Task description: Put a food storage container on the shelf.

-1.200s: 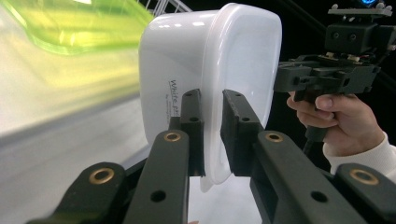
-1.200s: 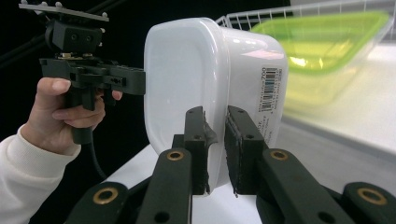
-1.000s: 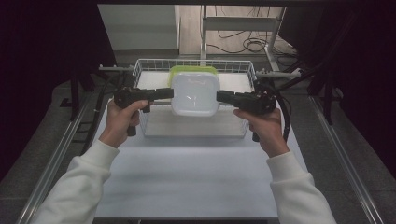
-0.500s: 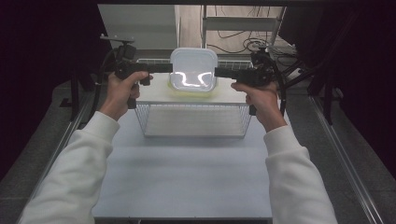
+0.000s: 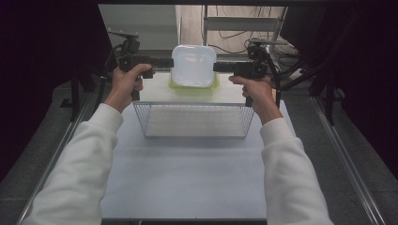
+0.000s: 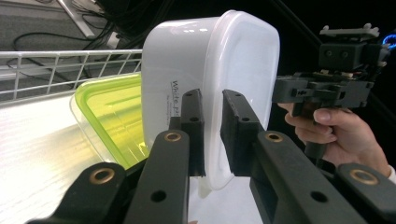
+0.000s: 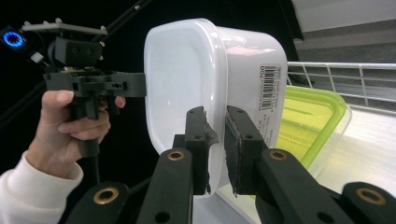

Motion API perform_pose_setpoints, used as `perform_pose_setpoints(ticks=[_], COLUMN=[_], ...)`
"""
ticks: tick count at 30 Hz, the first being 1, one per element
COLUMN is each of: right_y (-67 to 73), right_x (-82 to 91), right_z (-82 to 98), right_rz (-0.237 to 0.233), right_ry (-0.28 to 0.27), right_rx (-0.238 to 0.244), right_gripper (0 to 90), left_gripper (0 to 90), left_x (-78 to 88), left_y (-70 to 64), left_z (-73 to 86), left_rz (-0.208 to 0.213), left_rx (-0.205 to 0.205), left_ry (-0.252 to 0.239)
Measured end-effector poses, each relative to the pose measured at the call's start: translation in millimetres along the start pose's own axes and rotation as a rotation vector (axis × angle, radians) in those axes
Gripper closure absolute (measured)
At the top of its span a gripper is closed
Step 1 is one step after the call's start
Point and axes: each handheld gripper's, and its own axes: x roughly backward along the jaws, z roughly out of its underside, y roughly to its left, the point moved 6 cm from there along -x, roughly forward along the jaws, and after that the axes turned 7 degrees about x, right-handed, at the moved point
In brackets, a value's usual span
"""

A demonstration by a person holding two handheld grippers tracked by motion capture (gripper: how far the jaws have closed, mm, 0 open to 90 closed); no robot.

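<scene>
1. The left gripper (image 6: 212, 135) has its jaws pinched tight on the rim of the white container (image 6: 210, 74), gripping one side edge.
2. The right gripper (image 7: 215, 144) has its jaws clamped on the opposite rim of that white container (image 7: 187, 74).
3. Held between both, the white container (image 5: 193, 65) hangs in the air above the far end of the table (image 5: 187, 178).
4. A green-lidded container (image 5: 193, 87) lies just beneath it, beyond the wire basket (image 5: 194, 120).
</scene>
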Motion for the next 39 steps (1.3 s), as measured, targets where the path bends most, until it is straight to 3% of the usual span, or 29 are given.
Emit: perform_pose_setpoints(ticks=[4, 9, 14, 19, 24, 31, 36, 39], right_y=[-3.8, -7.1, -14.8, -23.1, -30.8, -33.9, -32.7, -31.0], right_x=[-2.0, -4.4, -6.5, -14.3, -18.5, -21.2, -22.4, -22.7], right_z=[-4.7, -8.8, -10.6, -11.3, -11.9, -9.8, -9.4, -10.3], right_rz=[-0.008, -0.015, -0.031, -0.012, -0.026, -0.037, -0.029, -0.013], right_ry=[0.001, 0.007, -0.004, 0.01, -0.016, -0.016, -0.015, -0.026], right_rx=[-0.017, -0.059, -0.131, -0.174, -0.229, -0.286, -0.287, -0.264], right_gripper=[79.0, 78.6, 77.7, 74.1, 73.5, 70.5, 67.1, 56.0], left_gripper=[79.5, 79.5, 79.8, 79.0, 77.6, 74.1, 67.8, 57.1], left_x=[-1.2, -3.1, -6.1, -9.9, -14.1, -18.6, -22.1, -19.9], left_y=[4.1, 8.7, 12.6, 19.7, 28.3, 36.8, 37.3, 34.8], left_z=[-2.3, -6.2, -11.0, -16.1, -20.2, -21.2, -20.5, -22.4], left_rz=[0.011, 0.023, 0.042, 0.051, 0.065, 0.064, 0.059, 0.051], left_rx=[0.026, 0.092, 0.17, 0.235, 0.278, 0.307, 0.296, 0.254], left_ry=[0.005, -0.001, -0.003, -0.009, -0.022, -0.014, -0.013, -0.042])
